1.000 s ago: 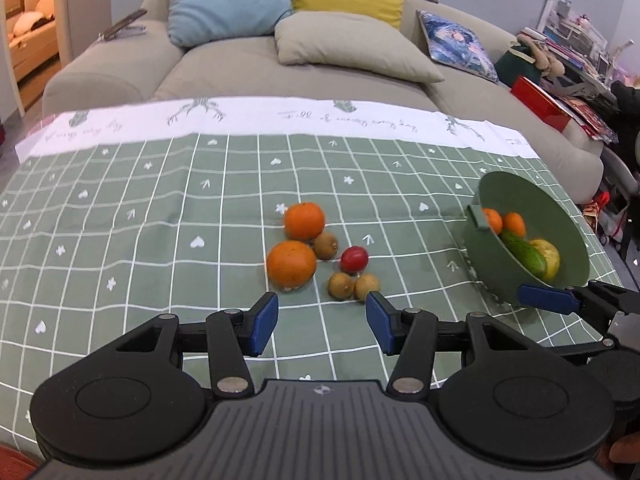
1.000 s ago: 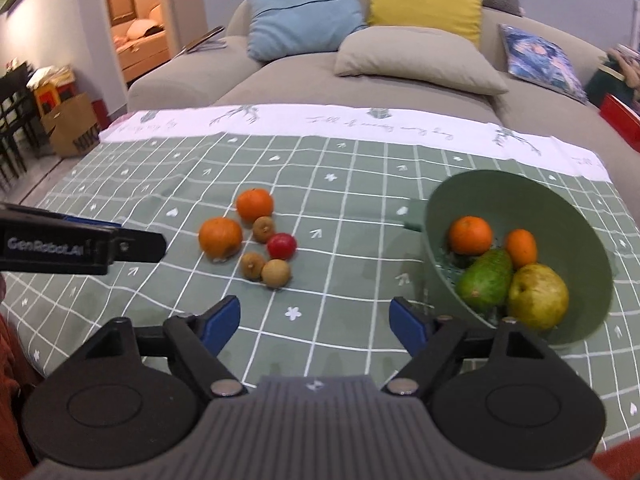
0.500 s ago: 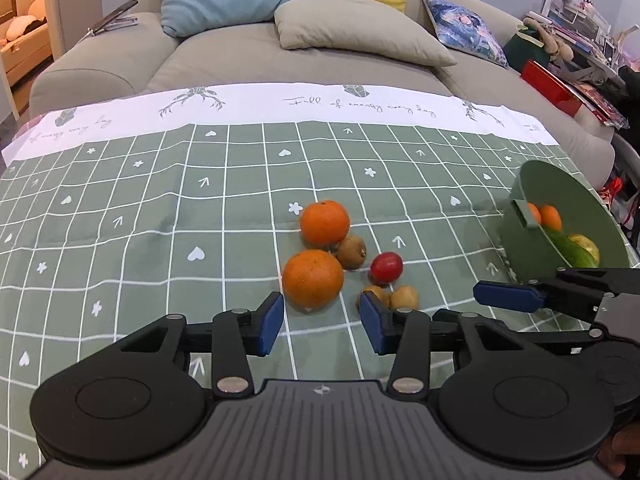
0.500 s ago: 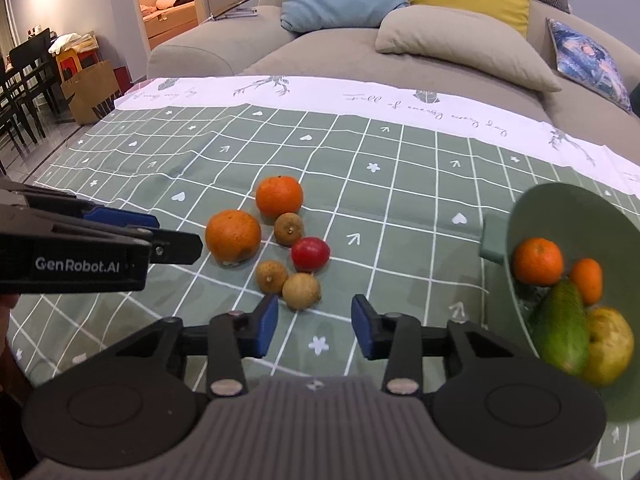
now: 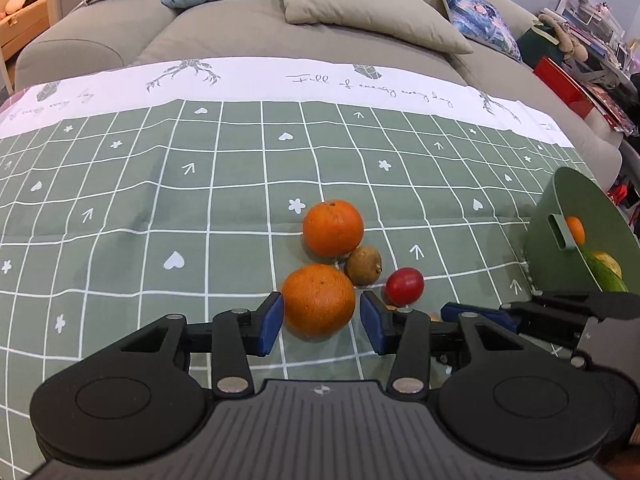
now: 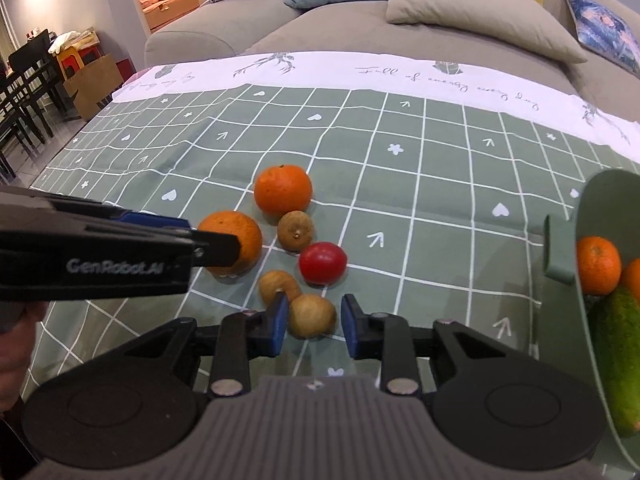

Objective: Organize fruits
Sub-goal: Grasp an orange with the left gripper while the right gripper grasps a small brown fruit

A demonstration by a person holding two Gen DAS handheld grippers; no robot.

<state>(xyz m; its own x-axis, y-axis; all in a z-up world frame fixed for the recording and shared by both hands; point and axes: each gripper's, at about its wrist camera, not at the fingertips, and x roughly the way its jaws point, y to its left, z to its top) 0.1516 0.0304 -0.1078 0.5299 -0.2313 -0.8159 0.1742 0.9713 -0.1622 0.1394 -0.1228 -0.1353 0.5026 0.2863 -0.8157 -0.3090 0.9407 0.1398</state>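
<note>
While spread around fruit: left gripper (image 5: 322, 322) bracketing one of two oranges (image 5: 319, 300), right gripper (image 6: 314, 330) one of three kiwis (image 6: 312, 315); one red fruit (image 6: 322, 263).

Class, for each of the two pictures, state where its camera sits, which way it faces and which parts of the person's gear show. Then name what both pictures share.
Left wrist view: sits on the left tongs, facing forward over the table toward the sofa; its blue fingers straddle the near orange, and the right tongs enter from the right.
Right wrist view: sits on the right tongs, facing the same way; its fingers straddle a small brown fruit, and the left tongs enter from the left.
Shared: both oranges, the red fruit, the green bowl.
</note>
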